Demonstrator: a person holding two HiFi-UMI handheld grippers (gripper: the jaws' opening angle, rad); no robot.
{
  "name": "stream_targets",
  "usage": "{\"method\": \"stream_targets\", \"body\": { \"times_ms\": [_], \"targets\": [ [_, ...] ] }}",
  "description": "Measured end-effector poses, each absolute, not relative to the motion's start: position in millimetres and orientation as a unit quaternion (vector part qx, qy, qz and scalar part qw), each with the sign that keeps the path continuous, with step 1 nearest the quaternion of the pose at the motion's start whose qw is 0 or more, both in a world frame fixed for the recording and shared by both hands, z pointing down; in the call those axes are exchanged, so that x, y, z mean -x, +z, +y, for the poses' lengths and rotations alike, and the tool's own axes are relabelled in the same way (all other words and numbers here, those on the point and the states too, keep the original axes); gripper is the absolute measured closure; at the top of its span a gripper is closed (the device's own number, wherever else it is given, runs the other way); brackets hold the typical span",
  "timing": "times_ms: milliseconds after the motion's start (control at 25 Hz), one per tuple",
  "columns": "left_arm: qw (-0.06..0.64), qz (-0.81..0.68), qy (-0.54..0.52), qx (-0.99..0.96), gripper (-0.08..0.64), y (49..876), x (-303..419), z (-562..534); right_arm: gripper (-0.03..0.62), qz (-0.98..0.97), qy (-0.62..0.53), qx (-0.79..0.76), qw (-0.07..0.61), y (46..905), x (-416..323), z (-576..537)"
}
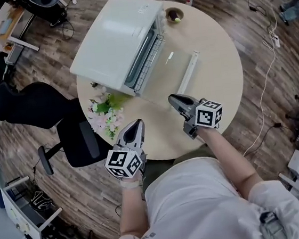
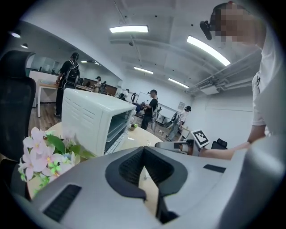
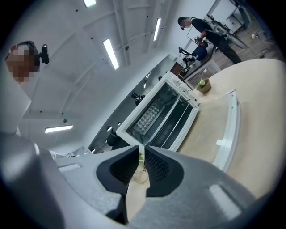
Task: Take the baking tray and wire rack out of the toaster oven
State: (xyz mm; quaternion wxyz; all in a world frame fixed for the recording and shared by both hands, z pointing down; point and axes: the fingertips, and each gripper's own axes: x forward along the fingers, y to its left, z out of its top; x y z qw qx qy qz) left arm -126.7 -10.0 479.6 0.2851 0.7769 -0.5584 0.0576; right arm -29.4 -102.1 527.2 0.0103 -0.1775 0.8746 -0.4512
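- The flowers (image 1: 106,113) are sitting at the table's left edge, just beside the oven's near corner. If you swing wide on the way in, you risk knocking them over.
- You're holding the left gripper (image 1: 137,126) over the near rim of the table (image 1: 217,76), with its jaws pressed together on nothing. You're going to need them parted before they can take any edge.
- The toaster oven (image 1: 116,37) is standing on the far-left part of the table. Its long axis is running from near-left to far-right, and its mouth is facing right and toward you.
- The wire rack (image 1: 151,61) is showing at that mouth, with its long side lying along the opening. A dimpled sheet deeper inside, probably the baking tray (image 3: 147,117), is lying the same way.
- If you pull either one from a single end, I'd expect it to skew and jam in its rails. It could also drag the light oven across the table.
- The glass door (image 1: 177,59) is lying flat on the table, with its handle (image 1: 188,73) toward you, right under your reach. Leaning on it could lever the oven forward.
- You're carrying the right gripper (image 1: 173,98) just near of that handle, closed to a sliver and gripping nothing, pointing at the oven mouth.
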Motion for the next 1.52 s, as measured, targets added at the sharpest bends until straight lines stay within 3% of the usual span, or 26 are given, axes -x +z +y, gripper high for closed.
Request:
{"method": "stream_targets", "body": {
  "times_ms": [360,1080,1520],
  "targets": [
    [0.297,-0.498,0.092,-0.810,0.561,501,170,-15,0.548,0.841,-0.486,0.231,0.051,546,92,-136],
    [0.309,-0.434,0.127,-0.837,0.560,527,205,-8,0.403,0.771,-0.575,0.256,0.098,576,174,-178],
    [0.317,-0.425,0.135,-0.837,0.561,536,211,5,0.402,0.756,-0.592,0.268,0.082,590,189,-204]
  ]
}}
